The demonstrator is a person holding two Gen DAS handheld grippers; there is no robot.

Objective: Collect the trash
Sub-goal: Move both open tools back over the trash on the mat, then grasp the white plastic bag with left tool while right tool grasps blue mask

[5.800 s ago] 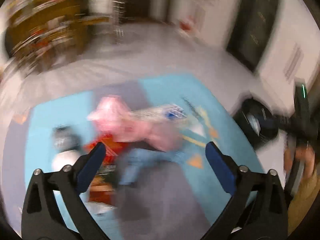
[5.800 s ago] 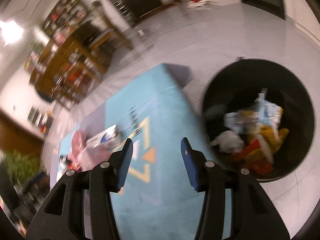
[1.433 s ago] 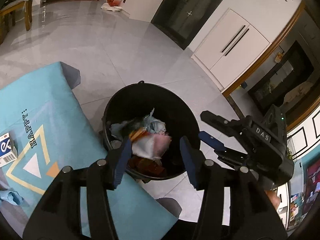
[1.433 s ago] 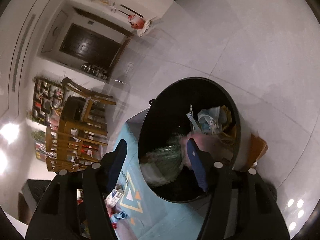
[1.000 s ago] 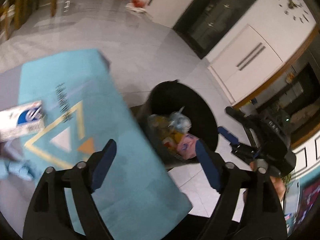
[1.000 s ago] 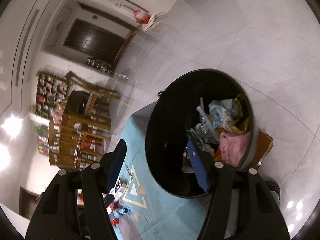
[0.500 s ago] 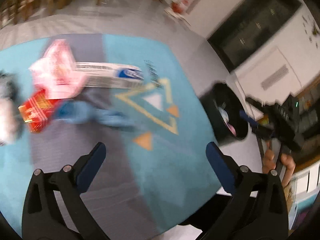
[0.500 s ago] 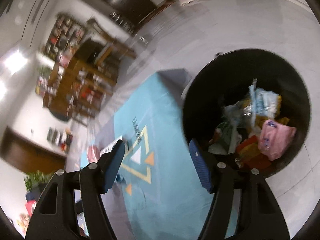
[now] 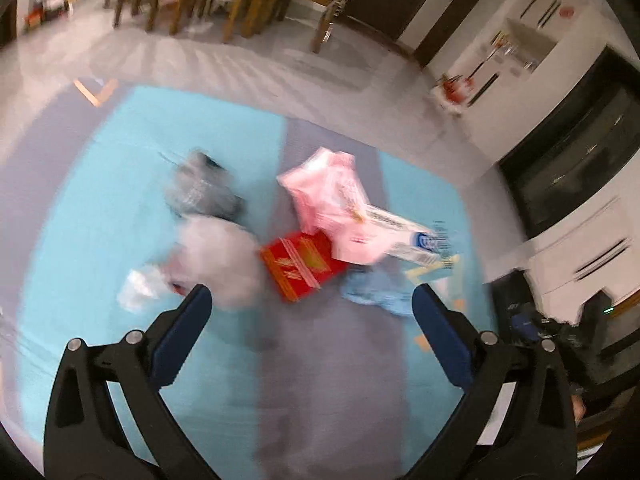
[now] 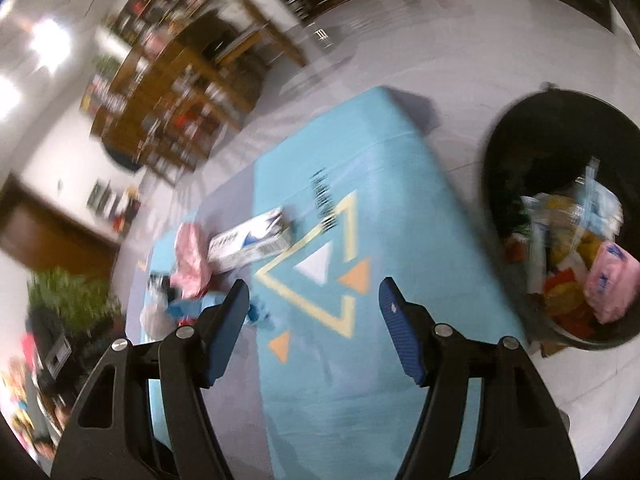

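Several bits of trash already sit in the round black plastic bin (image 10: 560,216), off to the right of the empty, wide-open right gripper (image 10: 314,306), so I'd guess we're partway done. Ahead of the left gripper (image 9: 308,312), also spread wide and empty, a pile waits on the teal mat (image 9: 100,216): pink plastic bag (image 9: 332,196), white-and-blue carton (image 9: 404,236), flat red packet (image 9: 300,266), crumpled blue wad (image 9: 374,292). Stuff further left is too blurry to call.
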